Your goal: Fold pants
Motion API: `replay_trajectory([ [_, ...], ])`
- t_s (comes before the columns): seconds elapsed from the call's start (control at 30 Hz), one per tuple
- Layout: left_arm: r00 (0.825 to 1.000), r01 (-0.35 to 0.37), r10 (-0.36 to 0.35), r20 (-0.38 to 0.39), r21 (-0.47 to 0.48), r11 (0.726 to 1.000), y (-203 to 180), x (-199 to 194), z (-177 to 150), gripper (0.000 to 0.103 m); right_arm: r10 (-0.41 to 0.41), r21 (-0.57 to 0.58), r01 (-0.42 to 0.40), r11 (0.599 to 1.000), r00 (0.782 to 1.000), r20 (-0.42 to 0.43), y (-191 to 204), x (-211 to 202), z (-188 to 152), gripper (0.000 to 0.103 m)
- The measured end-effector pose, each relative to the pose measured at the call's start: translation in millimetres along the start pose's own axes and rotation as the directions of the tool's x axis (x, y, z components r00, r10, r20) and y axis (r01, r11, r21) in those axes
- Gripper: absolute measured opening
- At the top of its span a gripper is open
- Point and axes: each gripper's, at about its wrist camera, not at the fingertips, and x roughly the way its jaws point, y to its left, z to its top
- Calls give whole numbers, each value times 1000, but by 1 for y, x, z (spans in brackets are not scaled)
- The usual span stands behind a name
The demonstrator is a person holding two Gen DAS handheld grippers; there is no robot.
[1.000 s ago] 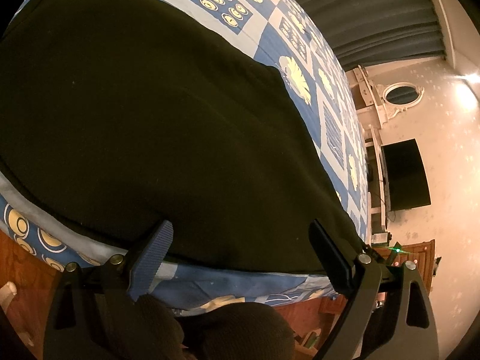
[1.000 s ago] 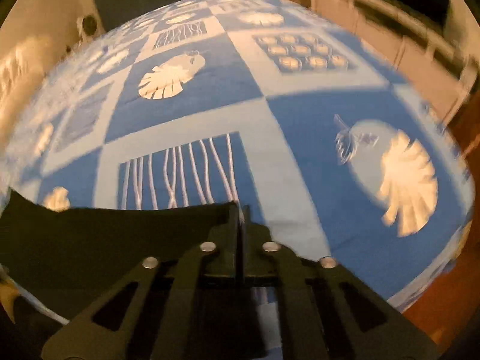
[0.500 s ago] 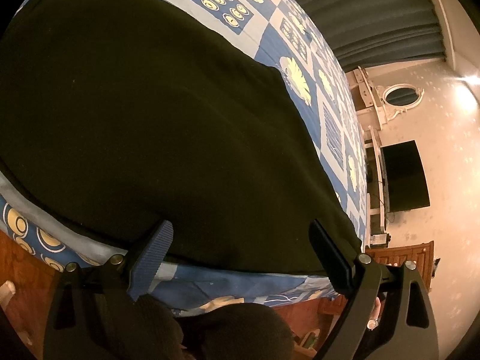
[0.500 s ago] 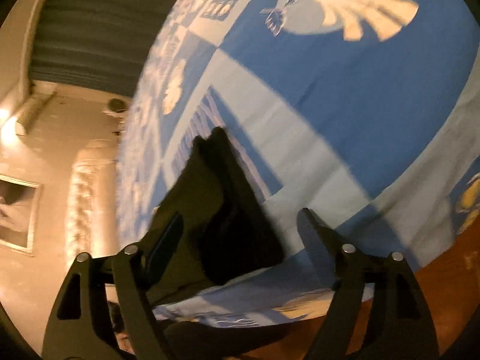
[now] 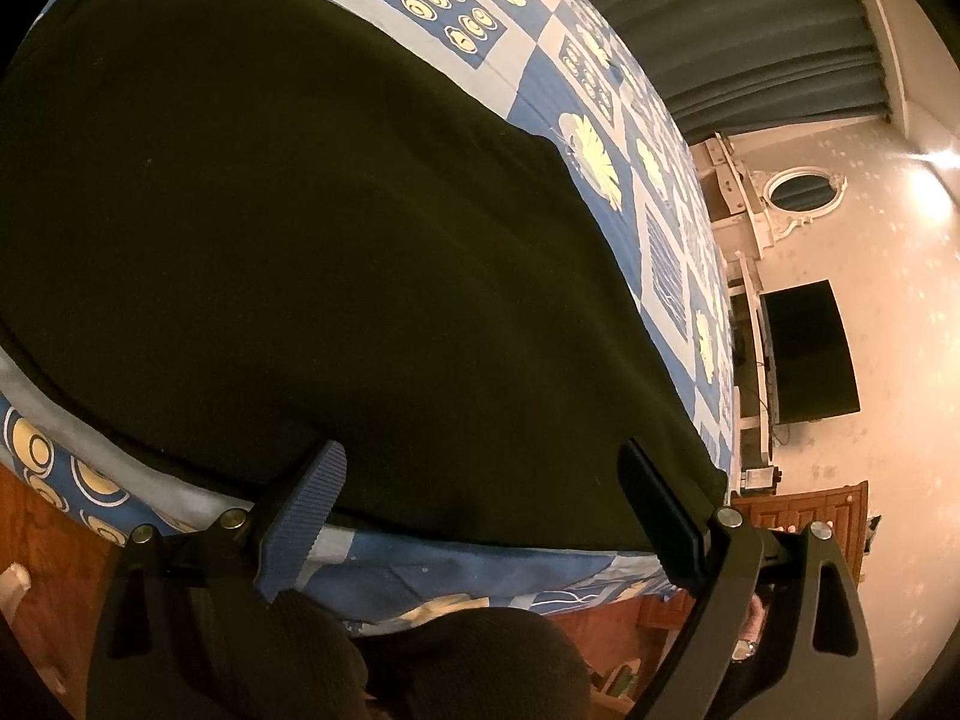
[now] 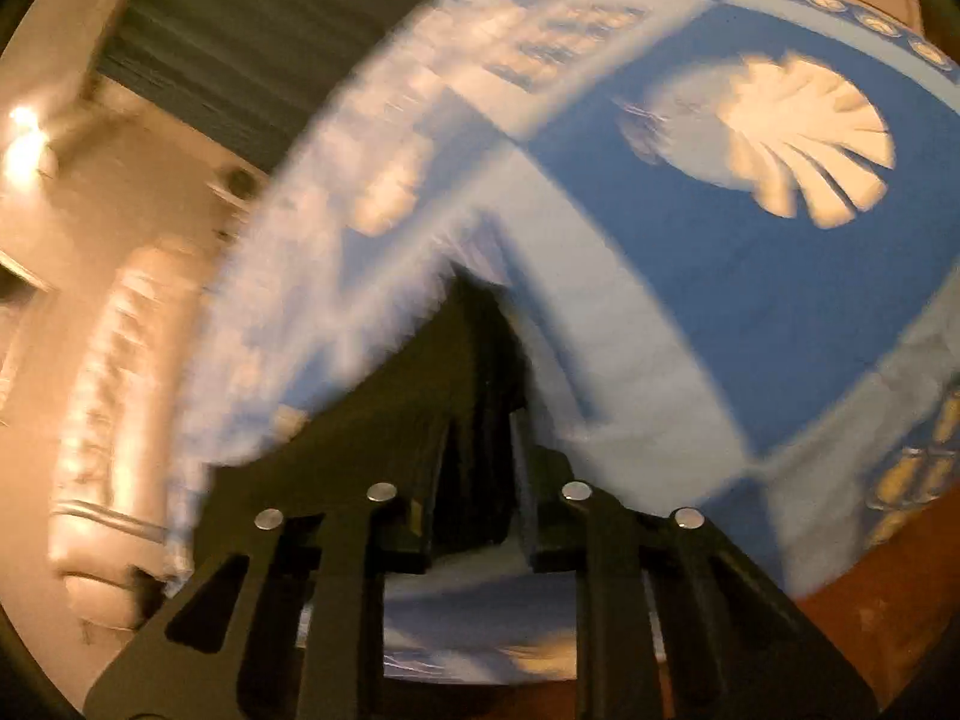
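Blue patterned bedspread (image 6: 750,312); right hand-held gripper (image 6: 480,420) just closing, clamped on dark pants (image 6: 474,348); left (image 5: 480,480) spread.

Dark pants (image 5: 312,252) lie spread flat on a blue patterned bedspread (image 5: 528,84). Left gripper (image 5: 480,504) hovers at their near edge, jaws apart.

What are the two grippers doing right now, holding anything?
Left gripper: open, holding nothing, over the dark pants.
Right gripper: jaws just closed, pinching the pants' edge.
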Motion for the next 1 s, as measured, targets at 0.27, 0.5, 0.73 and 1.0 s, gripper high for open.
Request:
replay_trajectory([
  [0.27,1000,-1,1,-6,1,1000,1,1,2,91,74,90,-84,992,991,112,-13,-36,30,56],
  [0.5,1000,3,-3,-3,15,1000,0,1,1,91,110,59,-110,992,994,2,3,18,54,65],
  [0.73,999,32,-32,1,-15,999,6,2,2,91,59,-82,-64,995,996,-60,36,36,54,39],
  [1.0,1000,30,-30,3,1,1000,5,2,-1,91,-51,-165,57,985,998,38,47,32,52,11],
])
